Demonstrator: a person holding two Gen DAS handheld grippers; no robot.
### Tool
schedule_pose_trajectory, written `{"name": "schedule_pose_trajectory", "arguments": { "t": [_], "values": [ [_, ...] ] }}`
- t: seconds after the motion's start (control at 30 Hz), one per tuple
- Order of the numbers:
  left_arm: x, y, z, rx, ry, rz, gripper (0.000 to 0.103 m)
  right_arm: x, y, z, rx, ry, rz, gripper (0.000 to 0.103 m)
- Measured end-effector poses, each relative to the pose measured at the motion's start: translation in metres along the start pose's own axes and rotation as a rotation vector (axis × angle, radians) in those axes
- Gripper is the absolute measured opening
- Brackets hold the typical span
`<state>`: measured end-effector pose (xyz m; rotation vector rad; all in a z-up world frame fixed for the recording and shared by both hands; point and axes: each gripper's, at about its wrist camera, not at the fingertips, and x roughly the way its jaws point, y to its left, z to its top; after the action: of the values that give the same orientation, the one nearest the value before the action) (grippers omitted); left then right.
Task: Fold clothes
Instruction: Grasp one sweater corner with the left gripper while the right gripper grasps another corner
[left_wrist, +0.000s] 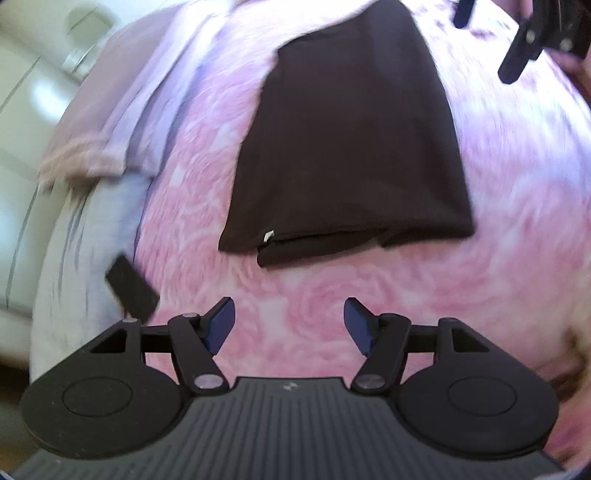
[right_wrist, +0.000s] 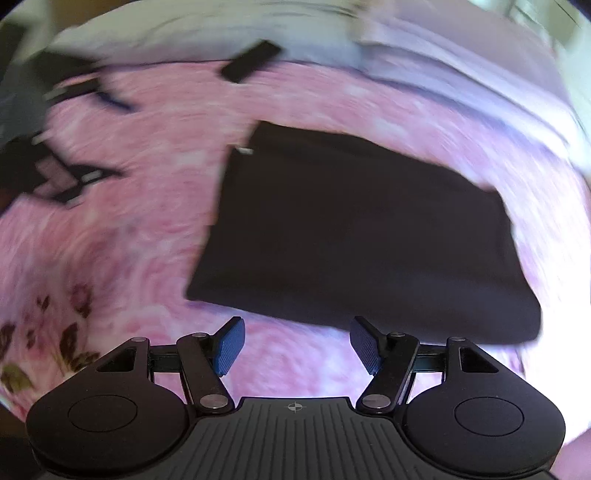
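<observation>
Both sets of jaws stood spread and empty: left gripper (left_wrist: 289, 325) and right gripper (right_wrist: 296, 345), blue pads wide apart, nothing between them, poised above the pink floral bed cover (left_wrist: 295, 343). Just beyond, lay flat on that cover the dark garment (left_wrist: 351, 155), already doubled into a neat rectangle, a lower layer peeking out along the near edge beside a small white tag (left_wrist: 268, 236). Judged a late stage of the fold: worth checking edges for alignment and pressing out any ridge before a last fold or set-aside. Better to grip both near corners together, lift low, and carry the layers as one, lest the under-layer slip out. Farther off, saw a small black rectangular object (left_wrist: 132, 291) at the bed's edge and pale lilac bedding (left_wrist: 147, 110), blurred by motion.
</observation>
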<state>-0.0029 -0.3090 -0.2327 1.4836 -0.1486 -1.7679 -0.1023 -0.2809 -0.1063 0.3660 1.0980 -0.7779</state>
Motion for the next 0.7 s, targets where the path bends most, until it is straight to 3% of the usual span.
{"name": "schedule_pose_trajectory", "arguments": {
  "t": [0.2,0.37,0.47,0.67,0.7],
  "values": [
    [0.063,-0.009,-0.02,0.341,-0.134,-0.014,0.061,0.057,0.058,-0.003,-0.18,0.003,0.01,0.066],
    [0.109,-0.009,-0.032,0.548,-0.199,-0.019,0.061,0.111,0.096,-0.016,-0.439,0.048,-0.131,0.066],
    [0.13,-0.004,-0.035,0.629,-0.228,-0.017,0.061,0.133,0.095,-0.021,-0.46,0.054,-0.158,0.066],
    [0.149,0.003,-0.032,0.743,-0.303,-0.018,0.061,0.136,0.082,-0.019,-0.448,-0.001,-0.158,0.066],
    [0.152,0.004,-0.03,0.754,-0.309,-0.02,0.056,0.136,0.079,-0.019,-0.438,-0.004,-0.157,0.066]
  ]
}}
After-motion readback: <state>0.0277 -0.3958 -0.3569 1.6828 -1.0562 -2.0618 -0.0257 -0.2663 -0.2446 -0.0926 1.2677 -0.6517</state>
